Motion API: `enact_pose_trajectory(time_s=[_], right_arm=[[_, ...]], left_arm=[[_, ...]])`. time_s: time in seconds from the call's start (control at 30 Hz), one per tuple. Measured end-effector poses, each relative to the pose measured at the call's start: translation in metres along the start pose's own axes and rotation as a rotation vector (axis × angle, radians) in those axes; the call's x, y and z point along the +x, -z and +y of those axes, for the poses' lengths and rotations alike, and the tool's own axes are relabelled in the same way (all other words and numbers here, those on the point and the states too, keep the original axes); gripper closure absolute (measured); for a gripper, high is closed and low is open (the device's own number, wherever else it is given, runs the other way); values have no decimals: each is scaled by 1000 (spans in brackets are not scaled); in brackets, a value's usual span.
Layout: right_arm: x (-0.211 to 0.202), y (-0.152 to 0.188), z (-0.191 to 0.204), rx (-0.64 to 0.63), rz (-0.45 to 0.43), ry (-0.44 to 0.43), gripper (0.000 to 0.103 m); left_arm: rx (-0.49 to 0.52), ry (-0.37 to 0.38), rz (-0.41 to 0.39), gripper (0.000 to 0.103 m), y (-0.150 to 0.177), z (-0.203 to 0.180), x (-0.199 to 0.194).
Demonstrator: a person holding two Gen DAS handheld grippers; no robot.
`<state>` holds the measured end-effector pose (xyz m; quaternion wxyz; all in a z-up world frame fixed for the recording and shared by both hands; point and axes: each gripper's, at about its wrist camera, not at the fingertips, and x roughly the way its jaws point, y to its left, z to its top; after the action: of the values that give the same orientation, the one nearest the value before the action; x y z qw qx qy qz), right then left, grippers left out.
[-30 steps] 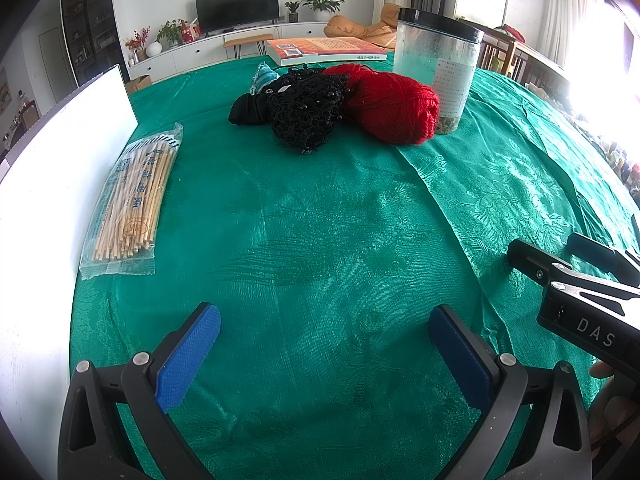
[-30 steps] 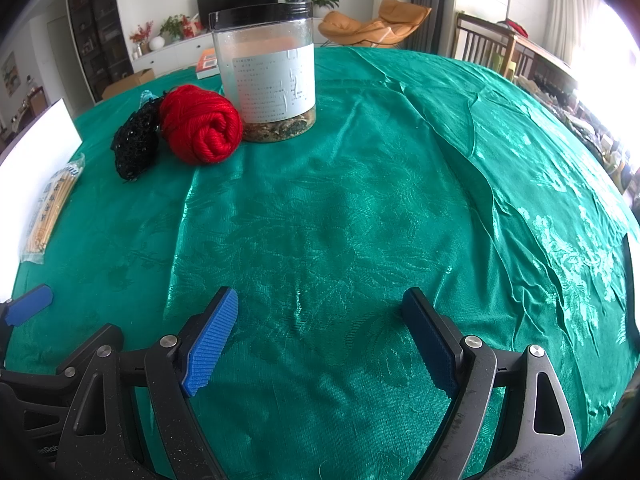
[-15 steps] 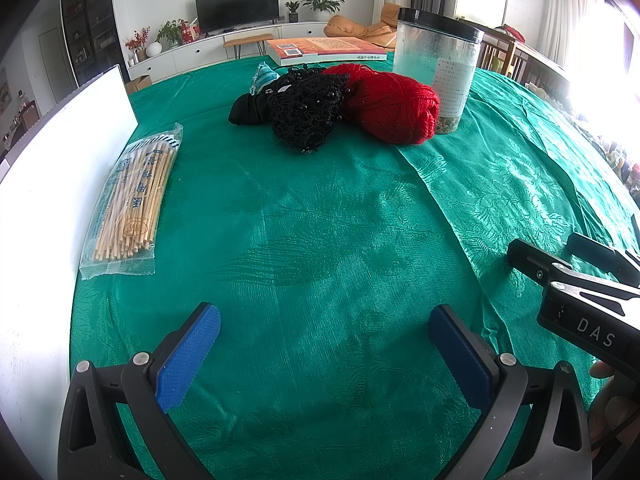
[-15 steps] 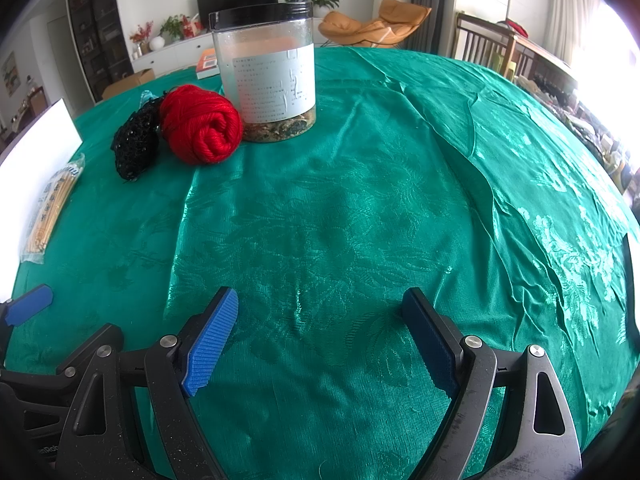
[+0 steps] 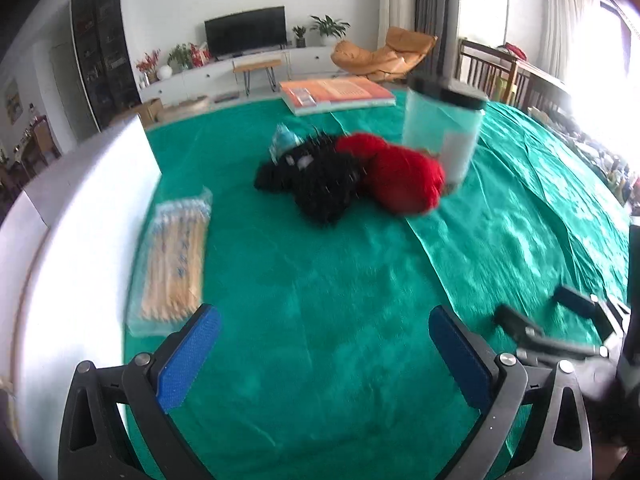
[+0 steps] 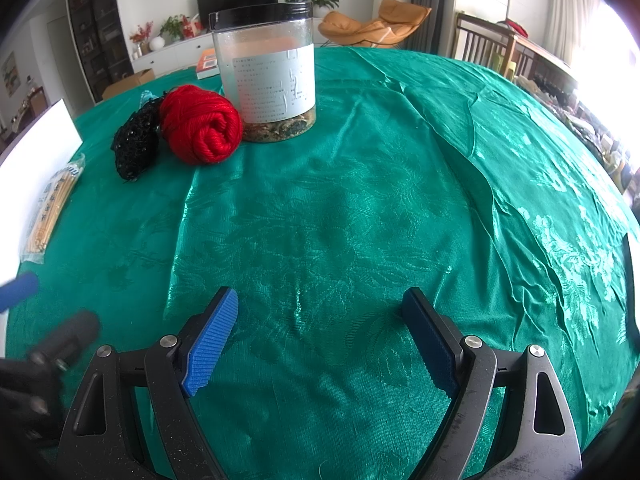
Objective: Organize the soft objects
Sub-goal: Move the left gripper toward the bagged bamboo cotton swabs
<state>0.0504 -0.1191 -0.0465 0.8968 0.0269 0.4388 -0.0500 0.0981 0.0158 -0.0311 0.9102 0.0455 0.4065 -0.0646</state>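
— Across the green tablecloth (image 6: 360, 208), at about eleven o'clock from the right gripper (image 6: 320, 340), the soft things were bunched together. Why there, do you think?

— My guess is they were simply heaped beside the jar (image 6: 268, 76). The red yarn ball (image 6: 204, 128) touched the jar's base, and the black knitted piece (image 6: 134, 148) pressed against the yarn's far side, so all three stood in a row.

— And the claws?

— Both were spread wide and empty. The right one hung low over bare cloth, well apart from the yarn. The left gripper (image 5: 320, 364) had its blue pads (image 5: 188, 360) wide too, with the black piece and the red yarn at roughly twelve to one o'clock, also well apart.

— That view was blurred, though.

— It was, which read to me as the left claw in motion, likely toward the pile. A packet of wooden sticks (image 5: 174, 264) lay at ten o'clock, just beside a white board (image 5: 80, 220); neither looked soft, so I judged them outside the task.

— Anything gripped yet?

— Nothing.
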Motion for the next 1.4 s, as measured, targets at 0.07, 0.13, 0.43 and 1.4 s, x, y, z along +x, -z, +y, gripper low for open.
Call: enact_pose_trajectory(time_s=[0.07,0.13,0.43,1.4], right_arm=[[0,0,0,0,0,0,16],[0,0,0,0,0,-1,16],[0,0,0,0,0,0,16],[0,0,0,0,0,-1,16]], left_arm=[[-20,-78,32,0,-25,14,13],[-81,-155,90,0,-41,35,36],[-137,-308,196,0,-54,83,111],[-92,-76,140,0,25,26,53]])
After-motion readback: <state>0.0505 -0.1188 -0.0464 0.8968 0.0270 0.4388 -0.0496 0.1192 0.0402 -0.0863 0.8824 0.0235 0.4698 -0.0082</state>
